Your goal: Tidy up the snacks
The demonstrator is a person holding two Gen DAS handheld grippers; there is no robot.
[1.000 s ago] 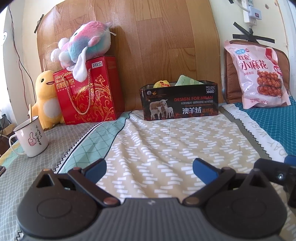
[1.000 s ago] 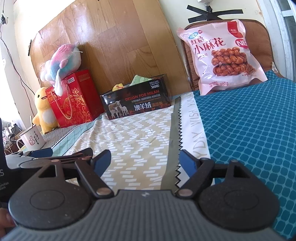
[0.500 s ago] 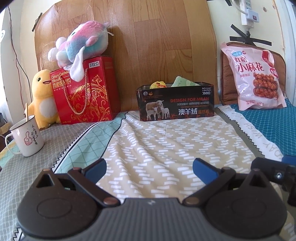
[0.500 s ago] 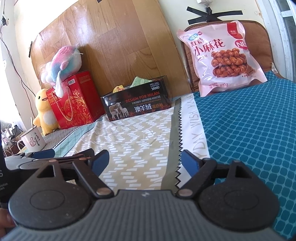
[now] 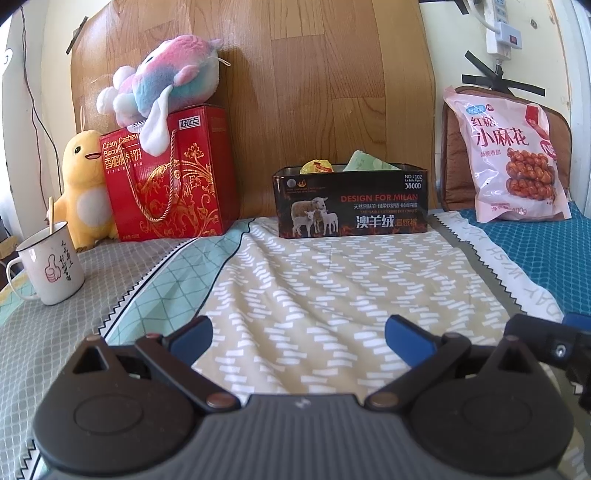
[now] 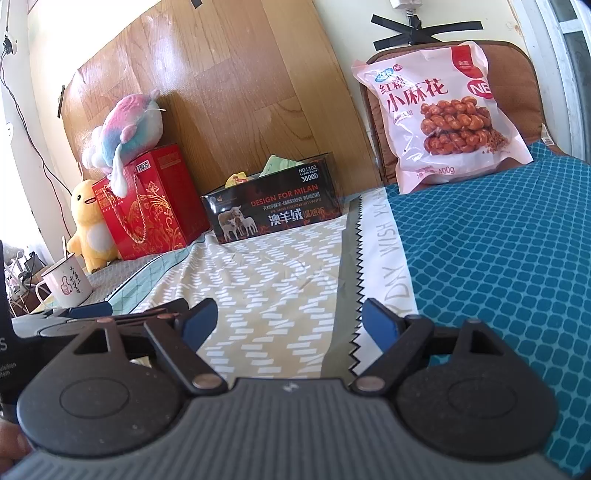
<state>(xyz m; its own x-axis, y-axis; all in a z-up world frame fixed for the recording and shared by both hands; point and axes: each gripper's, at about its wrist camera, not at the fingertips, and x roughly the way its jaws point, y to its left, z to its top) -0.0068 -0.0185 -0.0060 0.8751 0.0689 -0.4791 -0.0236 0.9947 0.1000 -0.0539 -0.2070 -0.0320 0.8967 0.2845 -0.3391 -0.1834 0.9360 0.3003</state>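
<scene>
The lower part of both views is filled by the gripper bodies, so the cloth directly under them is hidden. The left gripper point(image 5: 298, 334) is held over the beige patterned bedsheet point(image 5: 332, 288), its blue fingers point(image 5: 192, 334) wide apart with nothing between them. The right gripper point(image 6: 289, 319) is held the same way, its fingers point(image 6: 378, 321) also spread and empty.

The black tin box point(image 5: 351, 202) stands upright at the far end of the sheet, against the wooden board point(image 5: 314, 92). Its long axis runs left to right and its printed front is turned to the cameras. Only the tops of a yellow packet point(image 5: 317, 167) and a pale green packet point(image 5: 365, 161) are seen above its rim; the rest of the contents is hidden.

The pink bag of twisted snacks point(image 6: 441, 110) is propped upright against a brown cushion point(image 6: 517, 66), on the blue patterned cloth point(image 6: 498, 258), well apart from the box on its right.

A red gift box point(image 5: 170, 177) stands left of the tin, with a pastel plush toy point(image 5: 162, 81) on top and a yellow plush duck point(image 5: 83, 184) partly covered behind it. A white mug point(image 5: 50, 266) with a stick is near the left edge.

A white power strip point(image 5: 504, 26) is shown in the left view only; a fingertip point(image 6: 14, 448) at the bottom left corner is shown in the right view only.
</scene>
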